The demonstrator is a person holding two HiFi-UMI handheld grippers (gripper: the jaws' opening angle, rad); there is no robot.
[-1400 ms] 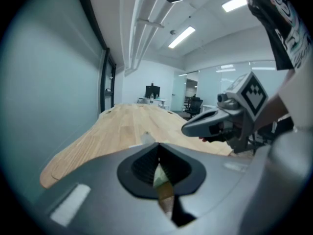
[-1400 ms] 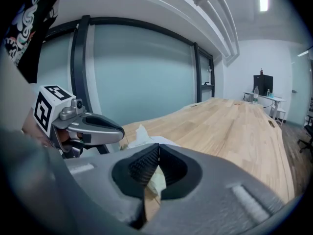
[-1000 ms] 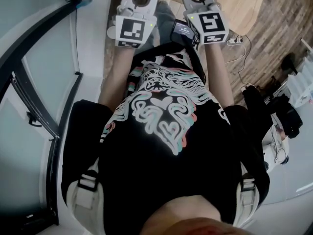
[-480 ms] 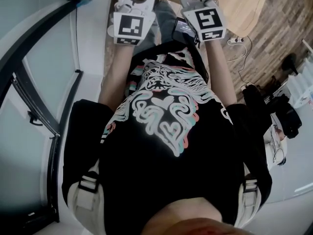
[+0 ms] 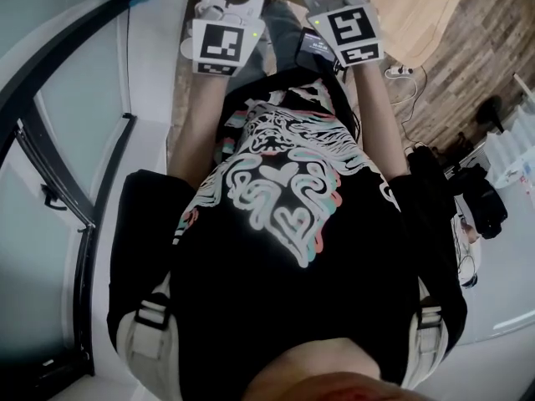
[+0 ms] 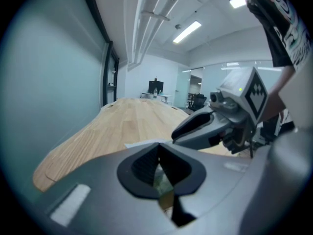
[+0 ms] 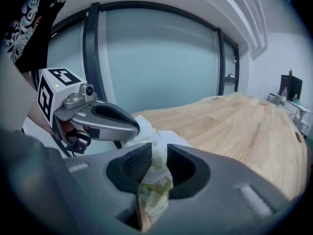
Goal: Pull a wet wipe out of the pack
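In the right gripper view a crumpled white wet wipe [image 7: 148,142] stands up between my right gripper's [image 7: 152,164] jaws, which are shut on it. Below it shows a pale yellow-green piece, apparently the pack [image 7: 154,196]. The wipe reaches towards my left gripper [image 7: 105,123] just beyond. In the left gripper view my left gripper [image 6: 158,153] has its jaws closed together, with a greenish bit of the pack [image 6: 164,182] in the gap under them. The right gripper [image 6: 205,129] is close on its right. In the head view both grippers' marker cubes [image 5: 221,44] [image 5: 351,30] are at the top, with the jaws cut off.
A long light wooden table [image 6: 122,121] [image 7: 244,126] stretches ahead of both grippers. A glass wall with dark frames [image 7: 90,58] runs along one side. The person's black printed shirt [image 5: 284,199] fills the head view. Cables and bags lie on the floor [image 5: 476,199] at the right.
In the head view both marker cubes have drifted slightly upward, farther from the body. The jaws' hold looks the same.
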